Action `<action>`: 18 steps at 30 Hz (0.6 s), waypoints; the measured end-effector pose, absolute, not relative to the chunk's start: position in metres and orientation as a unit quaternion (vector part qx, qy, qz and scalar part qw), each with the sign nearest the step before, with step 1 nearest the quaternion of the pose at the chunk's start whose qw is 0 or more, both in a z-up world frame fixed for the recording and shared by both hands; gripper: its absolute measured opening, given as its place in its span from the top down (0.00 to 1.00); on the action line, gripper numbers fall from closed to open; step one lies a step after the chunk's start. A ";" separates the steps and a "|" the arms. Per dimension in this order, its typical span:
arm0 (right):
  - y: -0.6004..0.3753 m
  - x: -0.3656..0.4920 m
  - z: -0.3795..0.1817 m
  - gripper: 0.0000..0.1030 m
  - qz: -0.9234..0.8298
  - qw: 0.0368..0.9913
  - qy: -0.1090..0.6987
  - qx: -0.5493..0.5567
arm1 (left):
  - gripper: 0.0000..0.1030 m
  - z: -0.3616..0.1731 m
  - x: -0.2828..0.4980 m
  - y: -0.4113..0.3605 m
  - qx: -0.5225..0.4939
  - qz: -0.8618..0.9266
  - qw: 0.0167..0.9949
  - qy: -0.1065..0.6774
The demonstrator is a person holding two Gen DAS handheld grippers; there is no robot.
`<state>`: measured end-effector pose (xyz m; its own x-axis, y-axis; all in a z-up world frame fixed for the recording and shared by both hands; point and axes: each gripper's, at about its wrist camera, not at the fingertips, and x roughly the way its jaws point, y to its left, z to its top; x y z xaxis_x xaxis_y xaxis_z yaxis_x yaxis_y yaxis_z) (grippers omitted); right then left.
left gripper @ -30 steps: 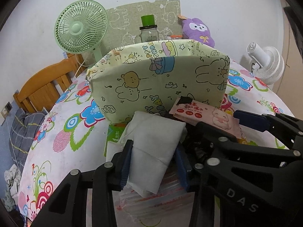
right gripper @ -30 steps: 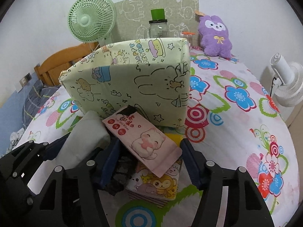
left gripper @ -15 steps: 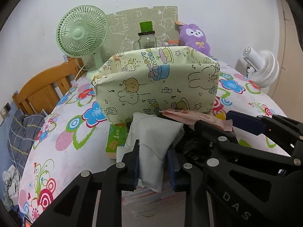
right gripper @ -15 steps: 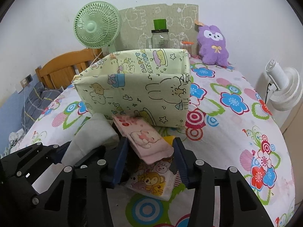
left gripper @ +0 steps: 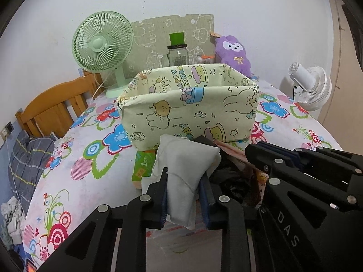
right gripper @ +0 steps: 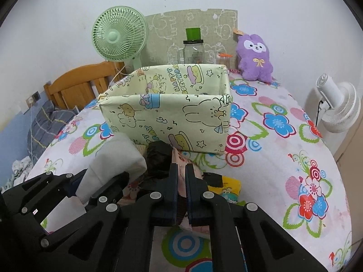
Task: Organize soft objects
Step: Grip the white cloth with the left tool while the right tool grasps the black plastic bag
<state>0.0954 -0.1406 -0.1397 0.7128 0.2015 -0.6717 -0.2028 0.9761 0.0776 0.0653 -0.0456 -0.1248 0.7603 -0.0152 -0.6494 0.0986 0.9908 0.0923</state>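
My left gripper [left gripper: 185, 190] is shut on a white soft pouch [left gripper: 188, 158], which stands up between its blue pads just in front of the yellow cartoon-print fabric box [left gripper: 188, 113]. My right gripper [right gripper: 180, 176] is shut on a thin pink wet-wipe pack [right gripper: 179, 158], squeezed edge-on between its pads. The box [right gripper: 168, 117] stands open-topped a short way beyond both. In the right wrist view the left gripper [right gripper: 90, 181] holds the pouch [right gripper: 118, 156] at the lower left. The right gripper's fingers [left gripper: 272, 156] show at the right of the left wrist view.
Under the grippers lie a green pack [left gripper: 143, 165], a yellow cartoon pack [right gripper: 229, 188] and a black bundle [right gripper: 158, 154] on the flowered tablecloth [right gripper: 272, 158]. Behind the box stand a green fan [right gripper: 119, 38], a jar [right gripper: 192, 49] and a purple plush [right gripper: 255, 56]. A white fan [right gripper: 335, 106] stands right, a wooden chair [left gripper: 54, 108] left.
Both grippers closed: the left onto the white pouch, the right onto the pink pack, now pinched flat. Both drew back a little, so more of the box's inside shows.
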 end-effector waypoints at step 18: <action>-0.138 0.109 -0.154 0.89 0.114 0.910 0.399 0.010 | 0.78 -0.135 0.070 -0.042 0.066 -0.026 0.933 0.354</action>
<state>0.1093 -0.1384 -0.1535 0.6560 0.2145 -0.7236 -0.1991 0.9740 0.1081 0.0697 -0.0415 -0.1347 0.7486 -0.0016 -0.6631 0.0954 0.9899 0.1053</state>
